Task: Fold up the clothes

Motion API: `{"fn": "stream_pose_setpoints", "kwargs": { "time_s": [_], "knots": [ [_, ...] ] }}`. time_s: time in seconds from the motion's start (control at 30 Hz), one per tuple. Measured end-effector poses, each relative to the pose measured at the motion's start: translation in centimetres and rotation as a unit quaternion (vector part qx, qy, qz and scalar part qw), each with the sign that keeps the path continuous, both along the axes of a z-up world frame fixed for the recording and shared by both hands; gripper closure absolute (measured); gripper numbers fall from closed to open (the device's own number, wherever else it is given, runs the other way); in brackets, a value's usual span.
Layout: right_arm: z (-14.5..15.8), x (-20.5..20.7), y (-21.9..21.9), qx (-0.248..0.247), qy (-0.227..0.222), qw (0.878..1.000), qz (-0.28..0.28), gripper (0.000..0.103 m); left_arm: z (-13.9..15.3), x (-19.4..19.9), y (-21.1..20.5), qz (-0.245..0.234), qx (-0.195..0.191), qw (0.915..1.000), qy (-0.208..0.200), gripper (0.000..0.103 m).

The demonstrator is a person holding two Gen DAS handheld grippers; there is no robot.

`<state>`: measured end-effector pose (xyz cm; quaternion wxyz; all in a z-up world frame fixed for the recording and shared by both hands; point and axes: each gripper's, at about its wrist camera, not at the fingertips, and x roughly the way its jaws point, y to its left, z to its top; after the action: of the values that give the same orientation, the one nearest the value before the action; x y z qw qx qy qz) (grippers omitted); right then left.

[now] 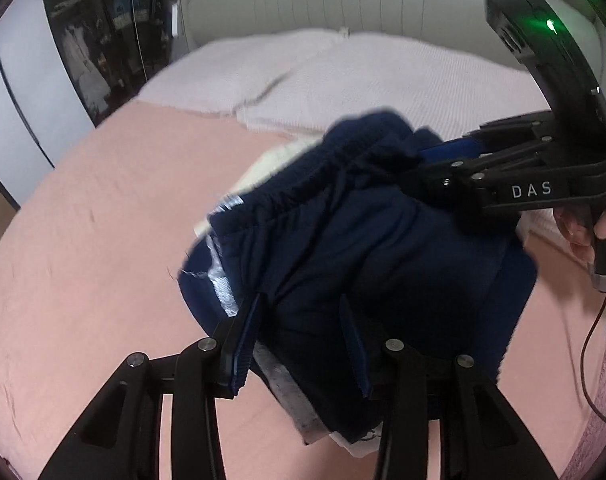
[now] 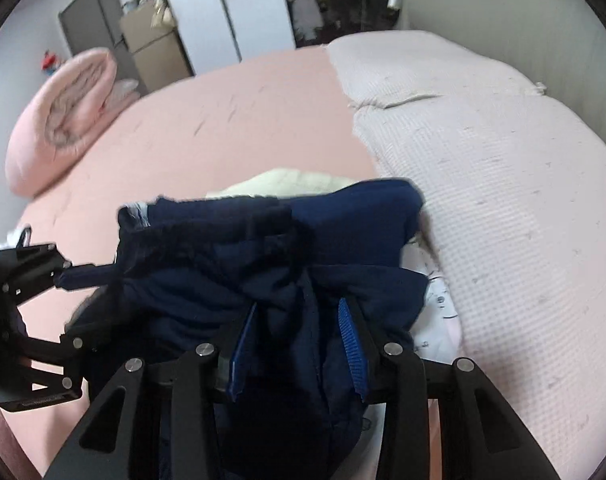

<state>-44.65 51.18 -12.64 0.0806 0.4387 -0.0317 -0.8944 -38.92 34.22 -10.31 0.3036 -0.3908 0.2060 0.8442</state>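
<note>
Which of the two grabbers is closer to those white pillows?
Right. The right gripper, clamped on the navy shorts, is beside the white pillows; the left gripper holds the shorts farther out over the pink sheet.

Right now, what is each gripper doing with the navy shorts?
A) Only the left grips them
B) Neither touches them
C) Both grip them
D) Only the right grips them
C: the left gripper and right gripper each have navy shorts fabric pinched between their fingers.
</note>
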Motion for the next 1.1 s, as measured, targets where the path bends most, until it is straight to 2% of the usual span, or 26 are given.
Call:
{"fn": "stream_pose_setpoints", "kwargs": {
  "time_s": [0.07, 0.17, 0.27, 0.37, 0.43, 0.57, 0.63, 0.73, 0.8, 0.97, 1.1],
  "knots": [
    [1.1, 0.9, 0.2, 0.020, 0.029, 0.999, -0.011, 0.062, 0.5, -0.6, -0.3, 0.009, 0.019, 0.9998, -0.003, 0.064],
    [0.9, 1.0, 0.2, 0.030, 0.000, 0.999, -0.016, 0.061, -0.8, -2.5, -0.7, 0.031, 0.040, 0.9956, -0.078, 0.064],
    [1.9, 2.8, -0.2, 0.031, -0.001, 0.999, -0.026, 0.059, 0.1, -2.6, -1.9, 0.055, 0.071, 0.9907, -0.103, 0.060],
    [3.4, 5.2, -0.6, 0.011, -0.002, 1.000, -0.023, 0.037, 1.5, -1.5, -2.8, 0.049, 0.095, 0.9863, -0.126, 0.022],
    [4.5, 6.6, -1.3, 0.009, 0.001, 1.000, -0.027, 0.033, 1.9, -1.0, -3.7, 0.056, 0.102, 0.9826, -0.145, 0.021],
    [6.4, 8.4, -3.6, 0.000, -0.004, 1.000, -0.017, 0.029, 3.6, -0.2, -7.9, 0.115, 0.096, 0.9805, -0.127, 0.021],
    [7.5, 8.9, -5.5, -0.011, 0.003, 1.000, -0.007, 0.021, 4.4, 0.2, -10.0, 0.144, 0.093, 0.9781, -0.118, 0.021],
    [9.2, 9.0, -9.2, 0.002, 0.004, 1.000, 0.001, 0.003, 5.7, 0.9, -13.2, 0.188, 0.089, 0.9727, -0.103, 0.017],
    [10.2, 8.2, -12.0, 0.003, 0.002, 1.000, 0.011, 0.000, 6.5, 1.3, -15.3, 0.217, 0.086, 0.9680, -0.094, 0.015],
    [12.9, 7.2, -20.0, -0.006, 0.009, 0.999, 0.040, 0.000, 9.3, 1.8, -22.9, 0.311, 0.060, 0.9471, -0.053, 0.014],
    [14.3, 7.8, -24.5, -0.032, 0.017, 0.998, 0.042, 0.000, 12.0, 3.7, -29.4, 0.380, 0.073, 0.9212, -0.043, 0.014]
  ]
}}
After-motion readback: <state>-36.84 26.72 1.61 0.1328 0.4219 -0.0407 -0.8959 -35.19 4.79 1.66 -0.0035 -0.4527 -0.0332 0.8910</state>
